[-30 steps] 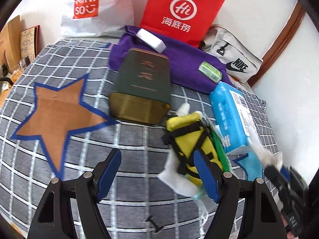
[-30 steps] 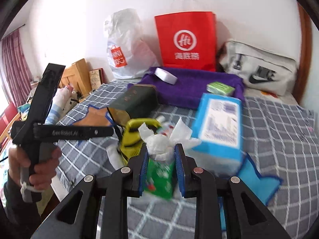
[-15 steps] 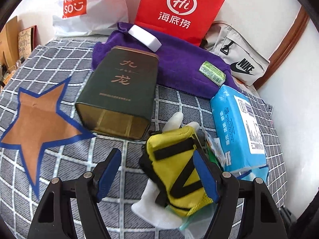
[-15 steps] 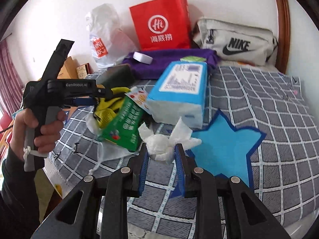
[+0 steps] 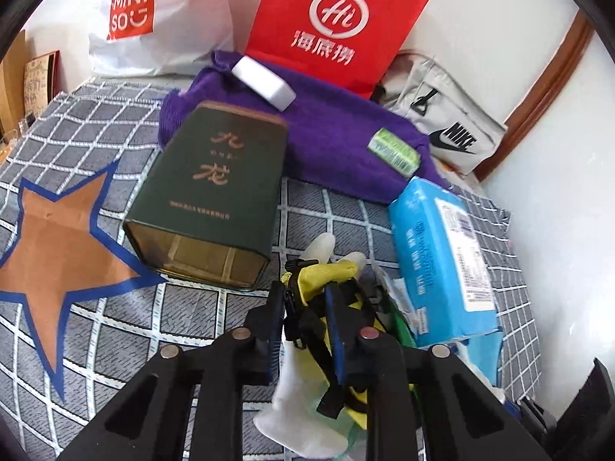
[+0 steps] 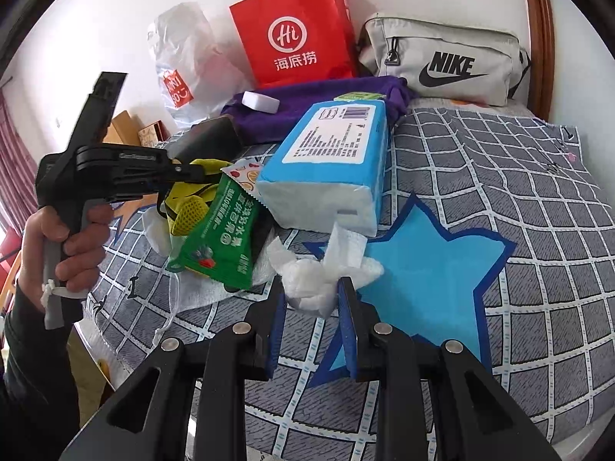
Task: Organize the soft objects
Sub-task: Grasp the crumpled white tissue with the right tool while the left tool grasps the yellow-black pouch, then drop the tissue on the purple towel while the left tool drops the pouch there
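Both grippers clamped on soft items, checked grey bedspread.
Left gripper (image 5: 303, 307) pinches the yellow mesh pouch (image 5: 326, 280), near the green tin (image 5: 209, 196). Right gripper (image 6: 311, 299) pinches the crumpled white tissue (image 6: 323, 272) at the blue star patch (image 6: 434, 269) edge. Blue tissue pack (image 6: 330, 161) just beyond. Far: purple towel (image 5: 330, 134), red paper bag (image 6: 296, 34), white wall.

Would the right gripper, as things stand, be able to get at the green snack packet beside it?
Probably not right away: the right gripper is shut on a crumpled white tissue, so its jaws are occupied. The green snack packet itself lies uncovered just to its left, leaning on the yellow pouch.
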### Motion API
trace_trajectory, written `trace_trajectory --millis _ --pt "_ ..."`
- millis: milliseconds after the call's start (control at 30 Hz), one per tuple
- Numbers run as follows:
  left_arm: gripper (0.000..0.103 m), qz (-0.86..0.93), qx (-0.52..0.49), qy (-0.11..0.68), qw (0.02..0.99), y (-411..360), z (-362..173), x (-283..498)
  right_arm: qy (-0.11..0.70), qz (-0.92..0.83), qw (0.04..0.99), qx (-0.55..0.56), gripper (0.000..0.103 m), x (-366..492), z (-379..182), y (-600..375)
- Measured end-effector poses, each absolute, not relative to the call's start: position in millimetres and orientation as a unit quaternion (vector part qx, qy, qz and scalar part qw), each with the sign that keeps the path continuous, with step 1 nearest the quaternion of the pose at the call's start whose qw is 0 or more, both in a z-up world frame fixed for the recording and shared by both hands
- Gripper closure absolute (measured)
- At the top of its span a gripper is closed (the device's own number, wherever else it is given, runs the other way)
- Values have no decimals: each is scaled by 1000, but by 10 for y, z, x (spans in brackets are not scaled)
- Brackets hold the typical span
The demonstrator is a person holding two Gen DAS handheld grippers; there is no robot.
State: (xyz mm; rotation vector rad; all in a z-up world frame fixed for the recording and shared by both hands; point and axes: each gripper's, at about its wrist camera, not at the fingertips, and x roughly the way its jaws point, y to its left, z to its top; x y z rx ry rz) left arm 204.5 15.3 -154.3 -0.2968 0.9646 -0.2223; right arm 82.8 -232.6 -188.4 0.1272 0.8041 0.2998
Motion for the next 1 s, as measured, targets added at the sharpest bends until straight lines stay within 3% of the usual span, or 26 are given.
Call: trace_trajectory --millis 533,1000 --pt "87 -87 -157 422 888 640 -1221 1582 380 133 914 50 77 716 -1764 -2201" --pt "87 -76 -189 401 893 1012 -995 1396 350 149 924 43 77 629 -1332 -2026"
